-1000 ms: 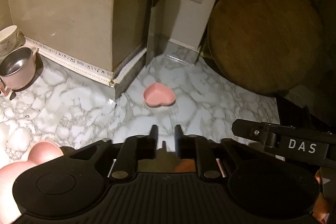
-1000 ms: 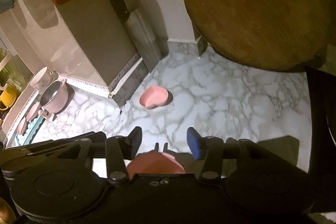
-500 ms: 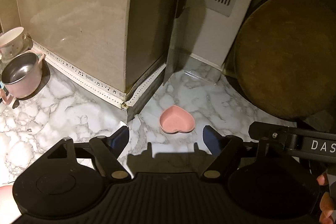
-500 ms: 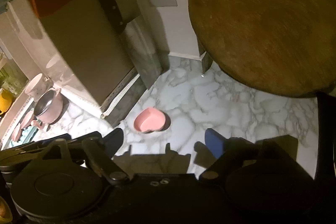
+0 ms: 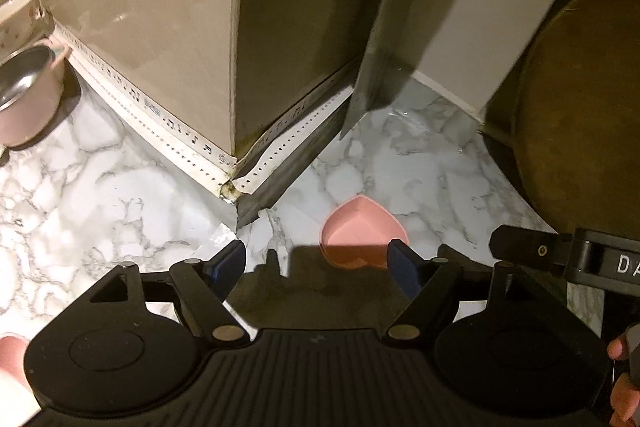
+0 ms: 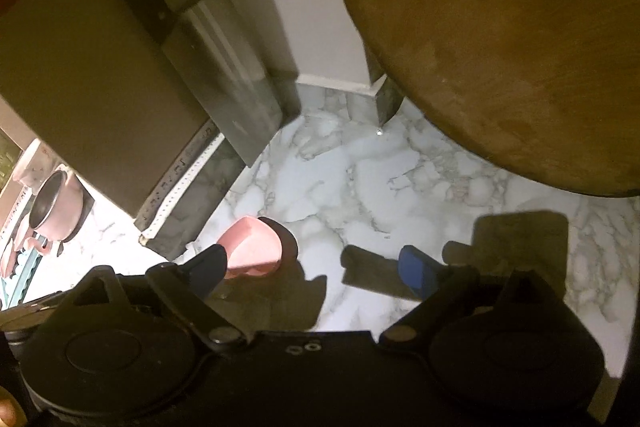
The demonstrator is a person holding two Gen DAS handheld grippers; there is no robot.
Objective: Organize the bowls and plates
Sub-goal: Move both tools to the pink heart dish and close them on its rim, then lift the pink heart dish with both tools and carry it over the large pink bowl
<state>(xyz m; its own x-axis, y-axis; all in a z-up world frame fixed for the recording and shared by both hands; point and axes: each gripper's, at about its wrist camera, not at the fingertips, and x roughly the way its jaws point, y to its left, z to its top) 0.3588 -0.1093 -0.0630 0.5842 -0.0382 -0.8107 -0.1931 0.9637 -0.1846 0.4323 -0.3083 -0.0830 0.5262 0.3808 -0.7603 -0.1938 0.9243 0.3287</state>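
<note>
Pink heart-shaped dish [image 5: 362, 233], white grey-veined marble counter [image 5: 100, 195], brown round board [image 6: 500, 27]

A small pink heart-shaped dish [image 5: 362, 233] is seen lying upright and empty on the marble-patterned countertop [image 5: 420, 167], with its open side up. It is a shallow dish with raised walls and a smooth matte finish. It is placed near the outer corner of the beige wall, well apart from the round wooden board. In the right wrist view, the same dish [image 6: 252, 245] is partly shadowed along its near edge.
</note>
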